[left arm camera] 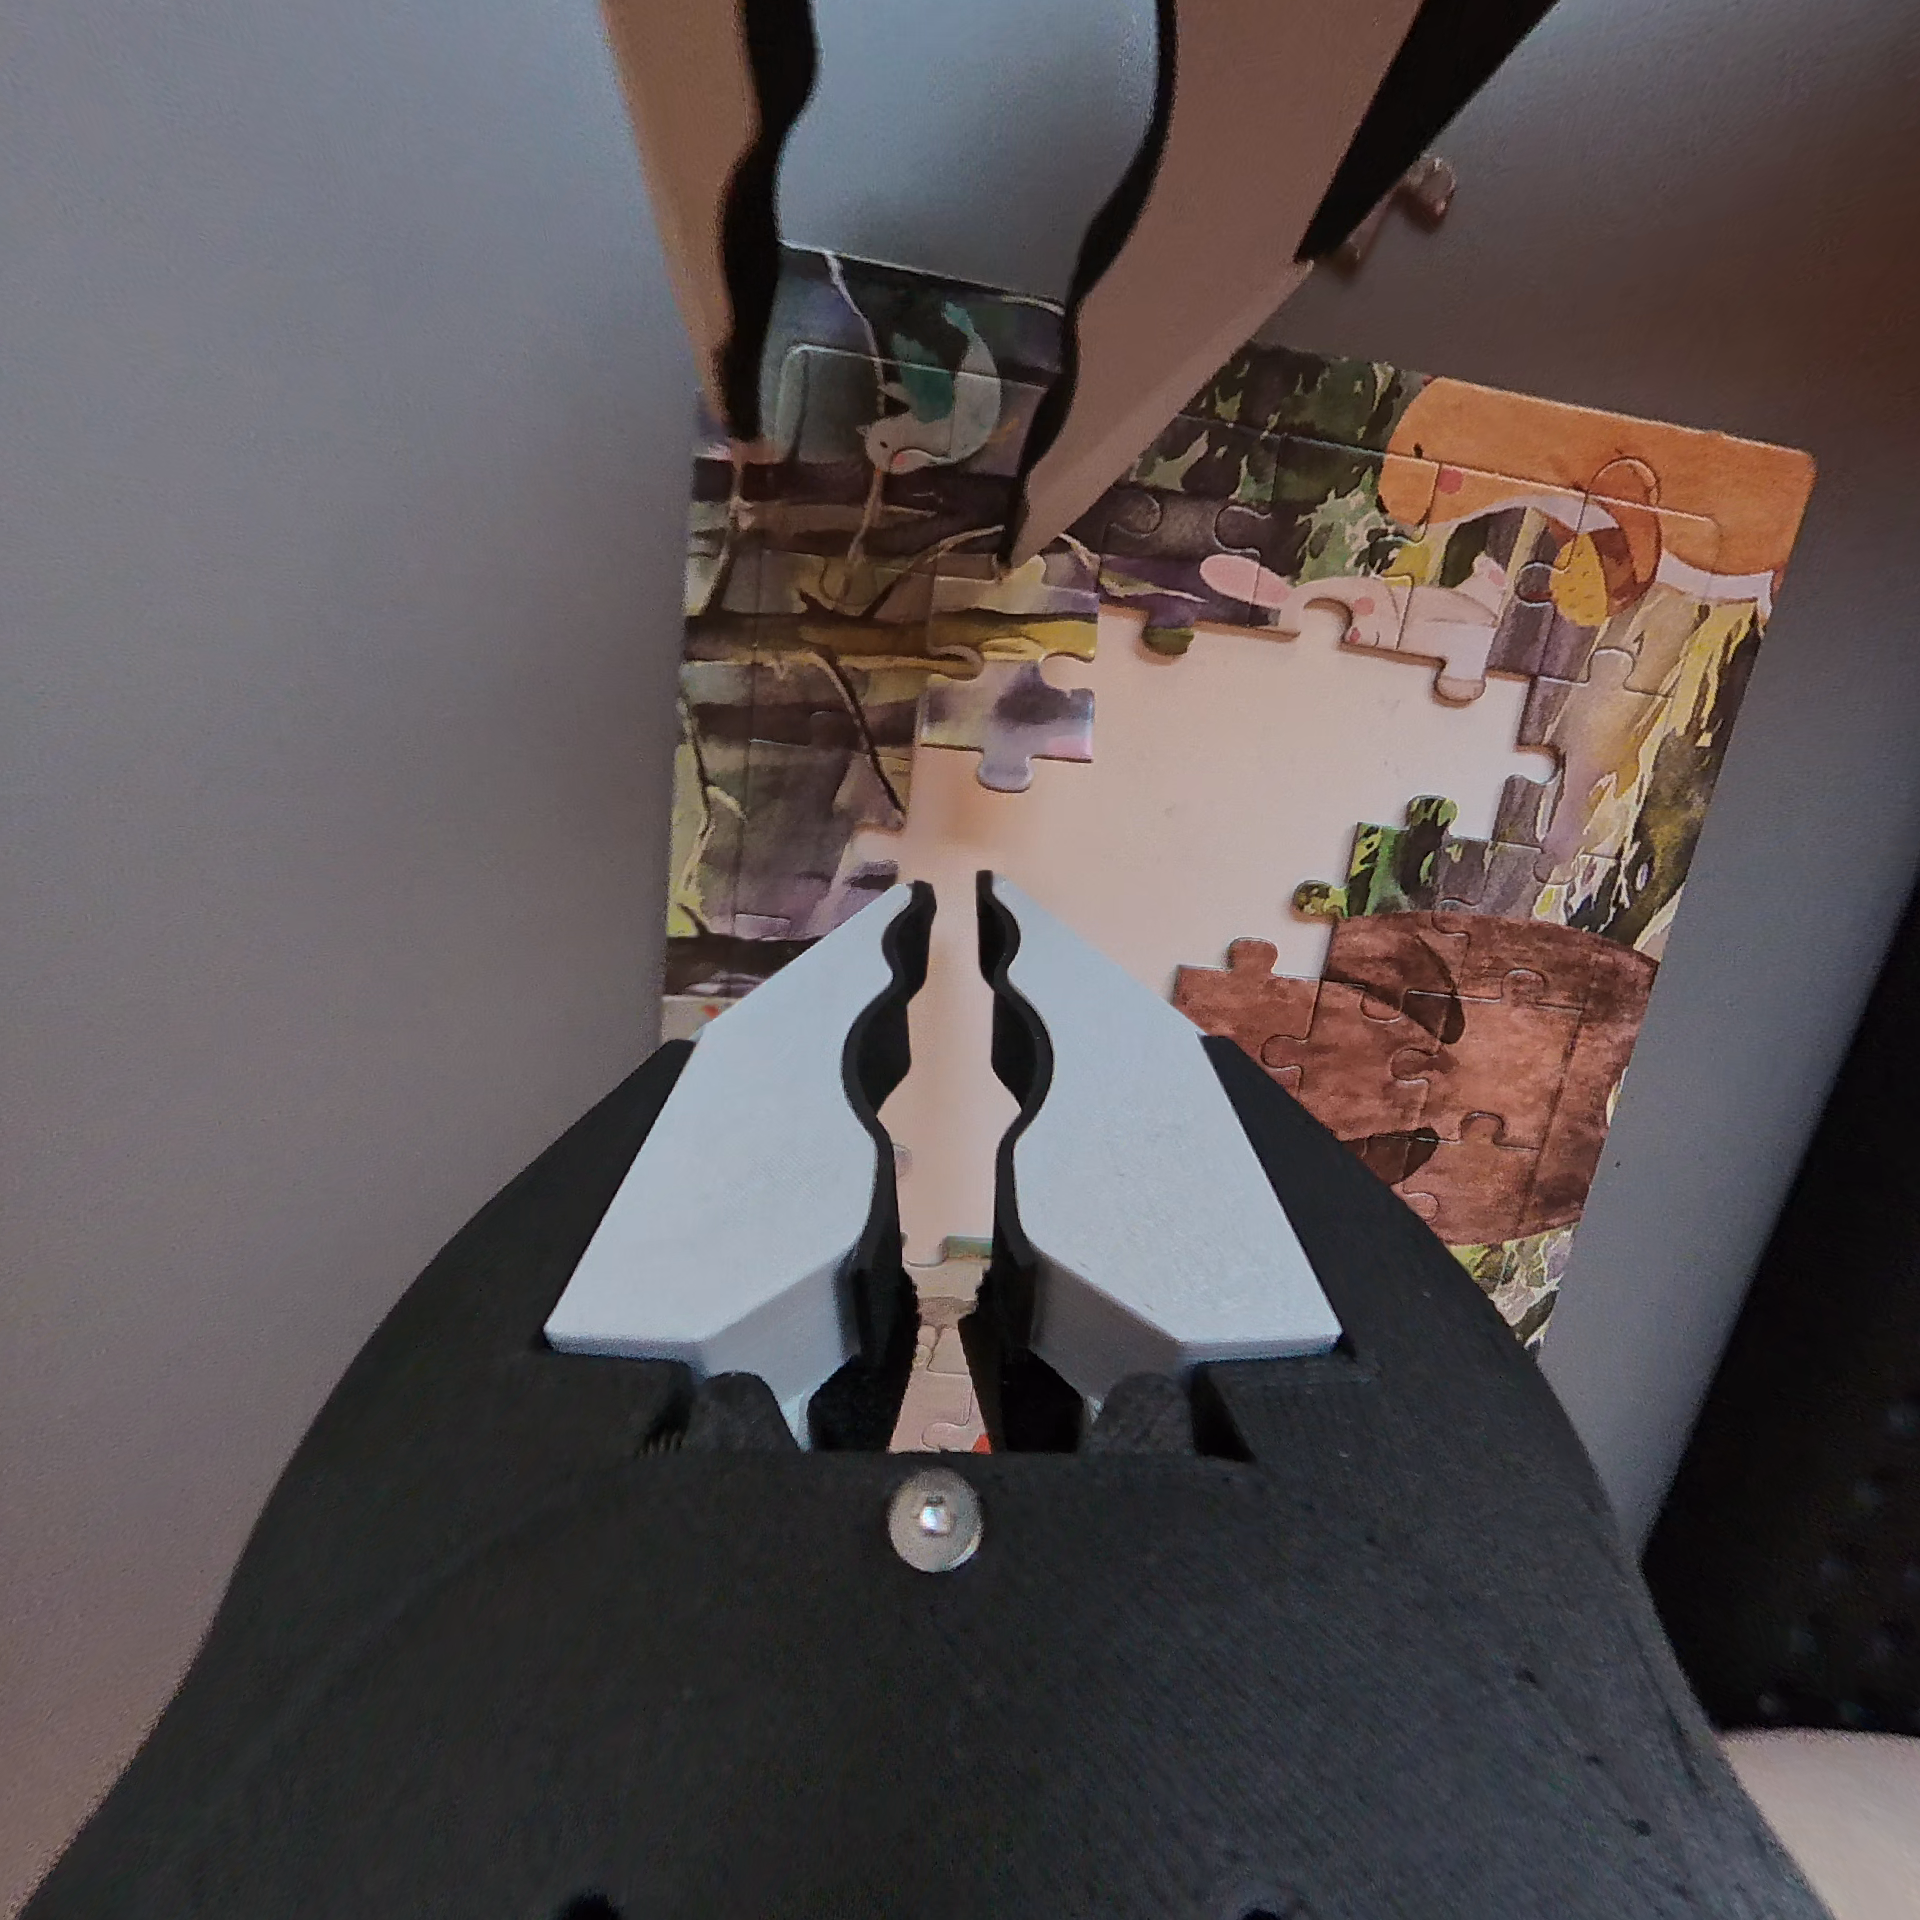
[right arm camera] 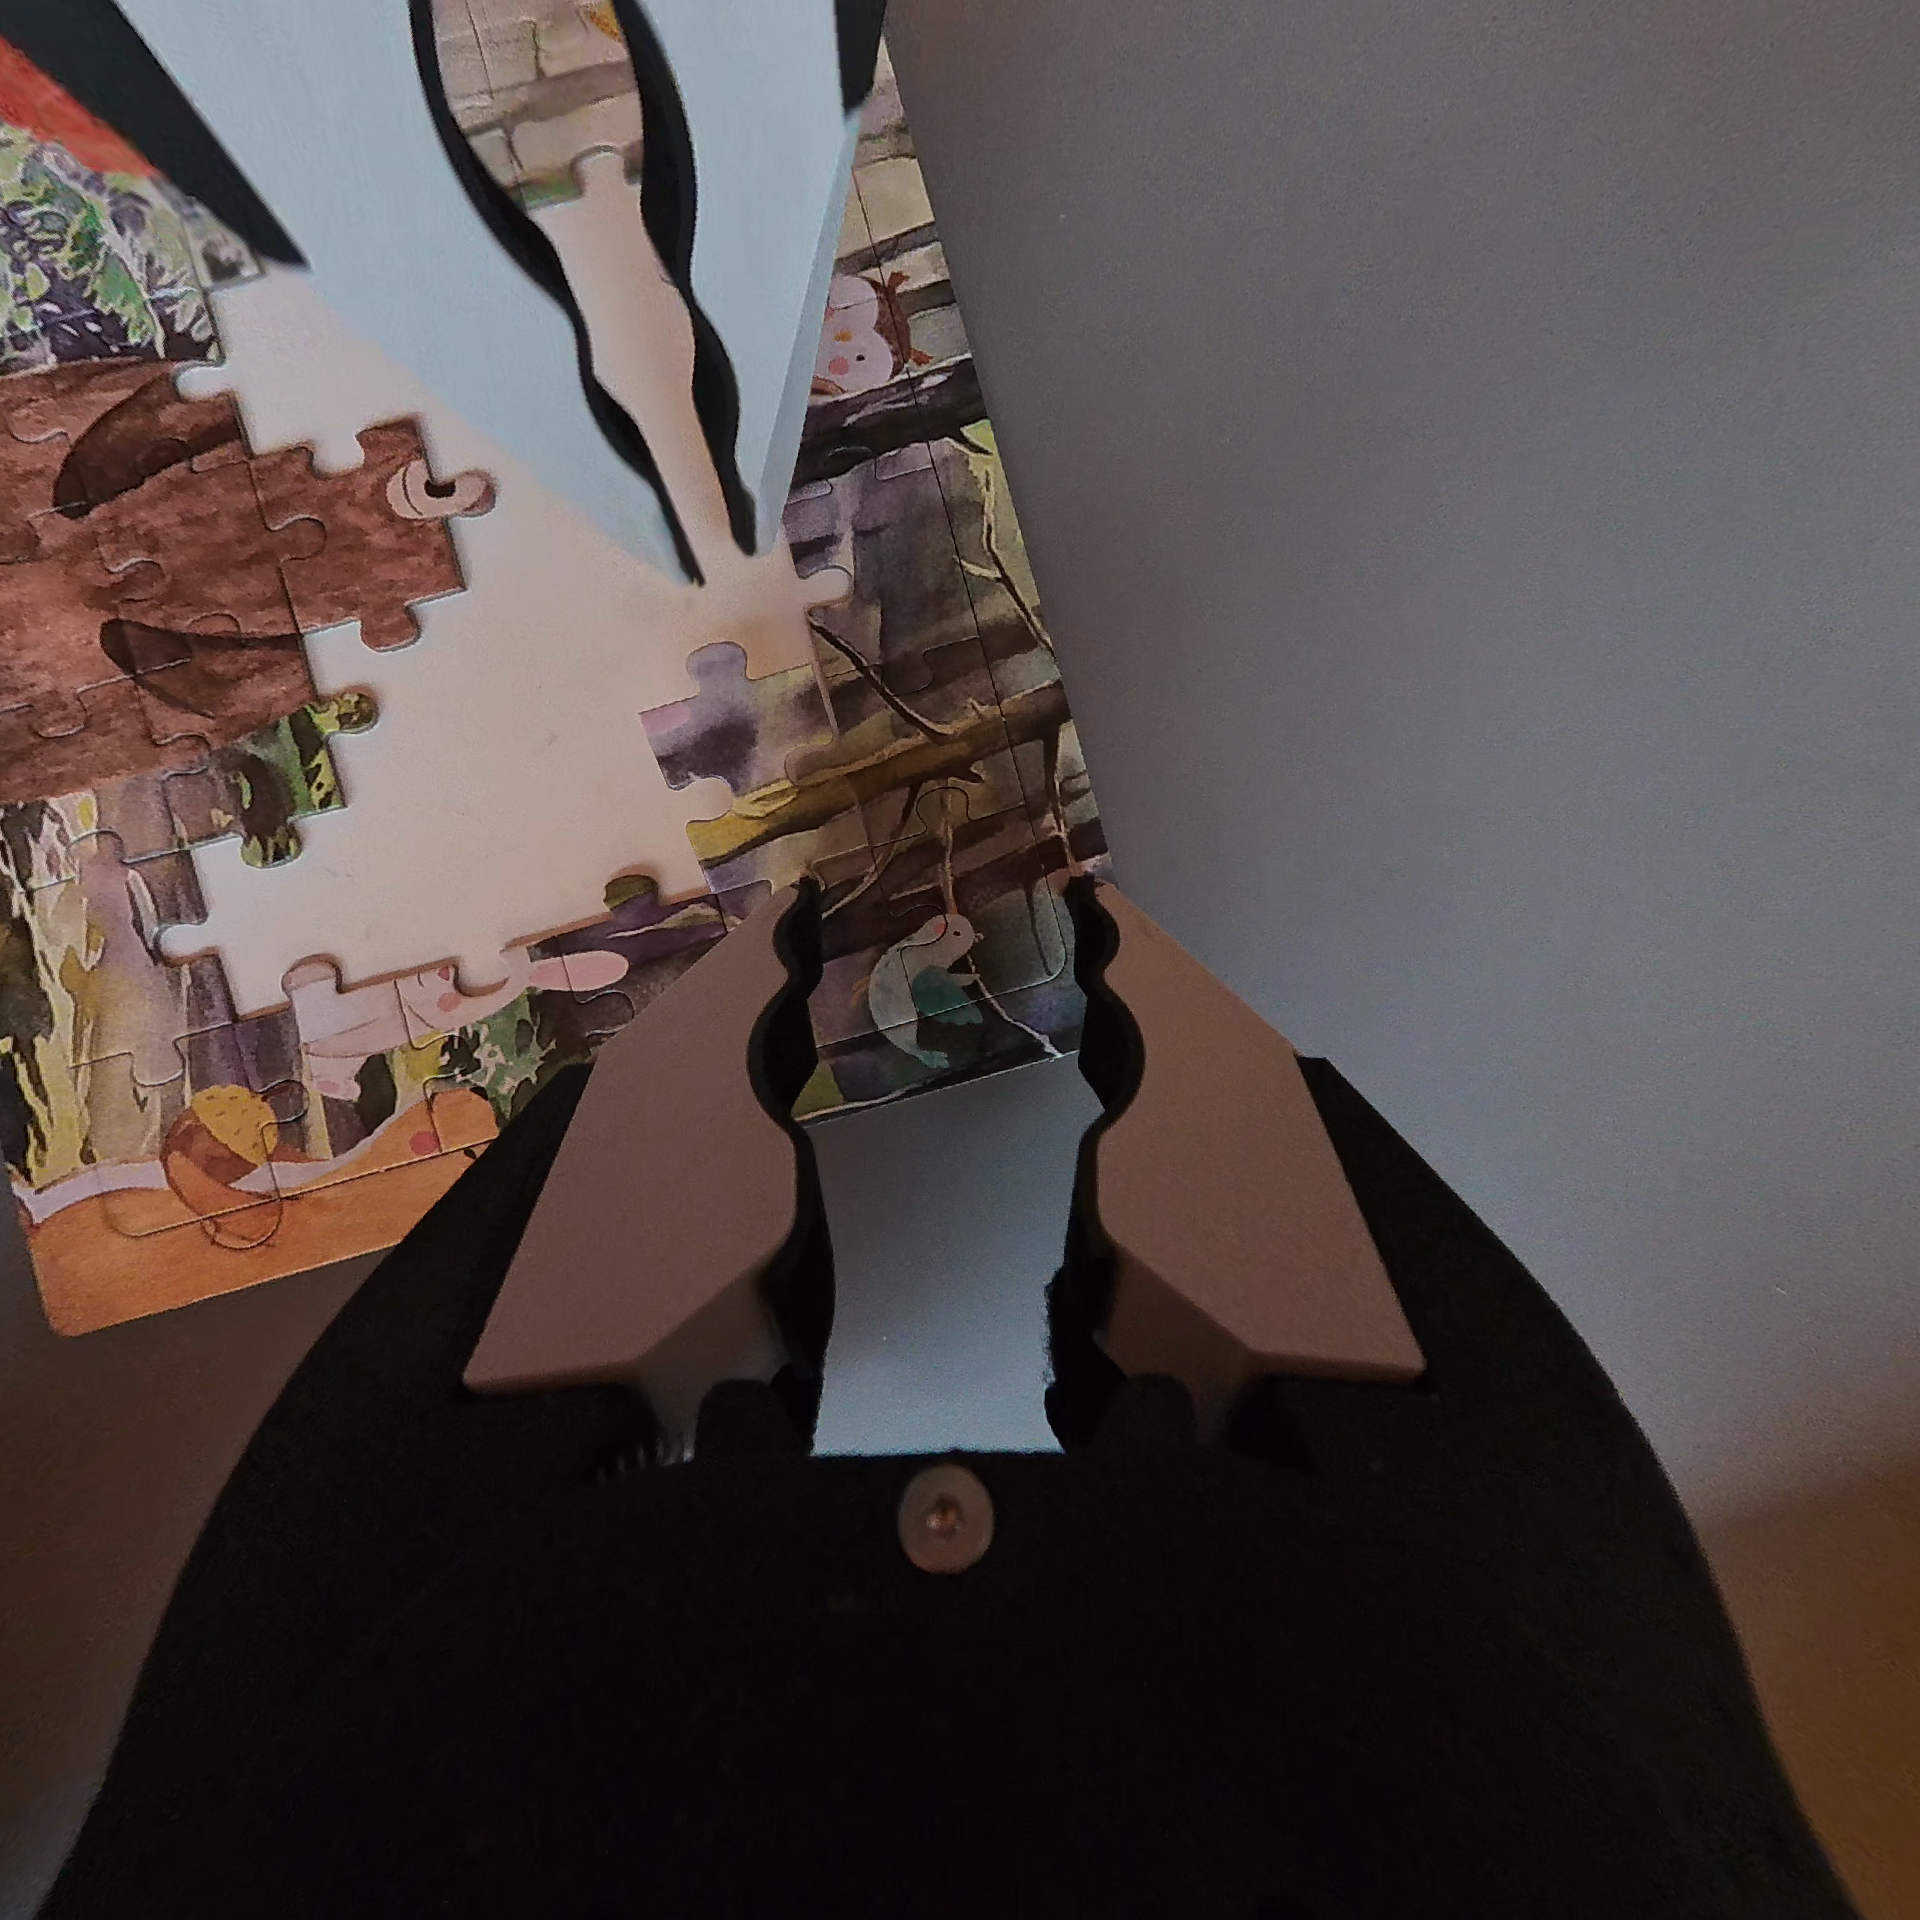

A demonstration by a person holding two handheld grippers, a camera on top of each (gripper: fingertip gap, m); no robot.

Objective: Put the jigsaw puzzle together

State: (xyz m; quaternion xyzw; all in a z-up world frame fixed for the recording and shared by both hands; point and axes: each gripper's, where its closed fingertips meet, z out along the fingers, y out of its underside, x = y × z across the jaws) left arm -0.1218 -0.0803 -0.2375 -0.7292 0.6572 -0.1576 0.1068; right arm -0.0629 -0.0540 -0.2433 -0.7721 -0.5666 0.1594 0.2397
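Observation:
The jigsaw puzzle (left arm camera: 1507, 1039) lies partly joined on a white board, with a bare white gap (left arm camera: 1247, 779) in its middle. It also shows in the right wrist view (right arm camera: 156, 540). A purple piece (left arm camera: 1013, 727) (right arm camera: 738, 727) juts into the gap from the left border. My left gripper (left arm camera: 954, 888), with pale grey fingers, is over the gap's left side, open only a narrow slit and empty; it also shows from the front (right arm camera: 719, 566). My right gripper (right arm camera: 945, 894), with tan fingers, is open and empty over the bird corner (right arm camera: 935, 997); it also shows in the left wrist view (left arm camera: 878, 488).
The board lies on a grey table (left arm camera: 312, 623). A few loose brownish pieces (left arm camera: 1423, 197) lie beyond the puzzle's far edge. A black object (left arm camera: 1818, 1351) stands to the right of the board. The left gripper's tips are roughly 7 cm from the right gripper's. The left tips stand about 12 cm off the jigsaw puzzle (left arm camera: 1507, 1039).

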